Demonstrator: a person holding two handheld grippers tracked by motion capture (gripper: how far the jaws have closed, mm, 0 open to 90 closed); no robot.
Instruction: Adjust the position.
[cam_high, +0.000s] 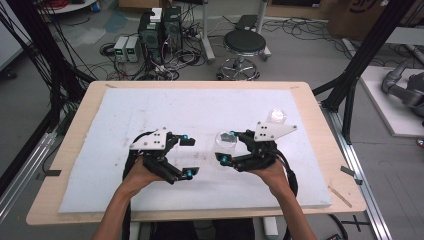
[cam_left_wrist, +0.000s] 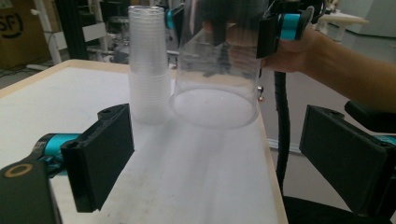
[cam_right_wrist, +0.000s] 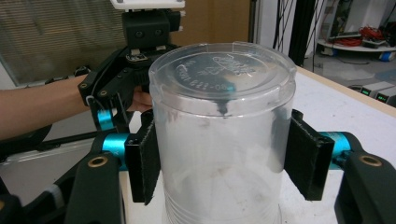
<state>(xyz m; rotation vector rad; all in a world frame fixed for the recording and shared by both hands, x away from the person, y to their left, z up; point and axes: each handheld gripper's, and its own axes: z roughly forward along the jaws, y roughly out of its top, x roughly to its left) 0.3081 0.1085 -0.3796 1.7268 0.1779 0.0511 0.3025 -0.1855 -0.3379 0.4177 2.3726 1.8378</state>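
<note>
- Right gripper (cam_high: 227, 146) clamped on clear plastic cup (cam_high: 226, 141), inverted, centre frame in high view.
- Left gripper (cam_high: 189, 157) spread apart, holding nothing.
- Cup stack (cam_left_wrist: 147, 65) upper left in left gripper view; held cup apparently not yet placed.

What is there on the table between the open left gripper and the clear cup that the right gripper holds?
Nothing: in the high view, only bare white foam mat lies between the left gripper and the upside-down clear cup clamped in the right gripper.

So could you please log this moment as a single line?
right gripper: shut on clear cup, upside down on white mat | left gripper: open, empty | cup stack: upright beside
</note>
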